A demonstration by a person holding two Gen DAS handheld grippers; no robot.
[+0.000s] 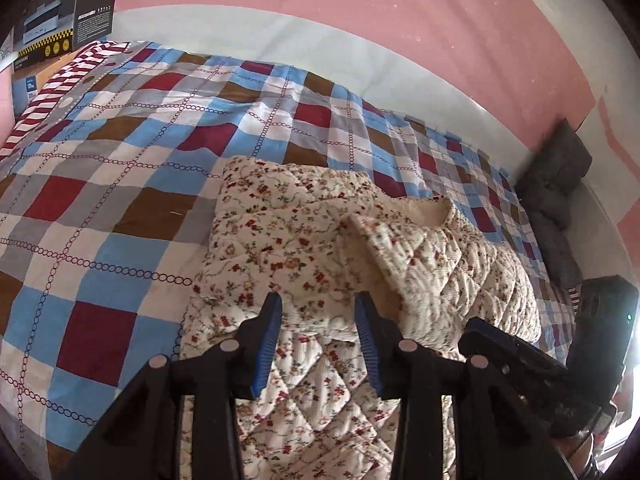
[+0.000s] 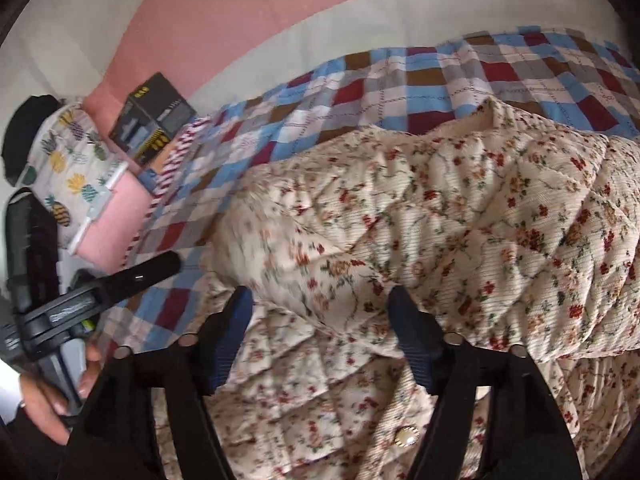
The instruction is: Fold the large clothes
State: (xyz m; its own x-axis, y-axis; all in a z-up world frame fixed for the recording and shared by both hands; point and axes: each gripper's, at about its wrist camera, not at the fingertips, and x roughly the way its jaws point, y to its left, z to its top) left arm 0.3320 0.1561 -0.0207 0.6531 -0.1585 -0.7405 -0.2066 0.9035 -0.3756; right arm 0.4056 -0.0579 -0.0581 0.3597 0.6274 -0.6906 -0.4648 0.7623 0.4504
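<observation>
Floral quilted jacket [image 1: 304,240] was seen lying folded on the checked bedspread [image 1: 100,208]; left claw [image 1: 318,312] and right claw [image 2: 320,304] were held spread above it, nothing pinched.

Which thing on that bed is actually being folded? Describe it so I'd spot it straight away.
Find the bed's checked quilt of blue, red, brown and grey squares. On its near side lies a cream quilted jacket, partly folded. Its tiny red flowers and diamond stitching set it apart from the quilt's squares.
</observation>
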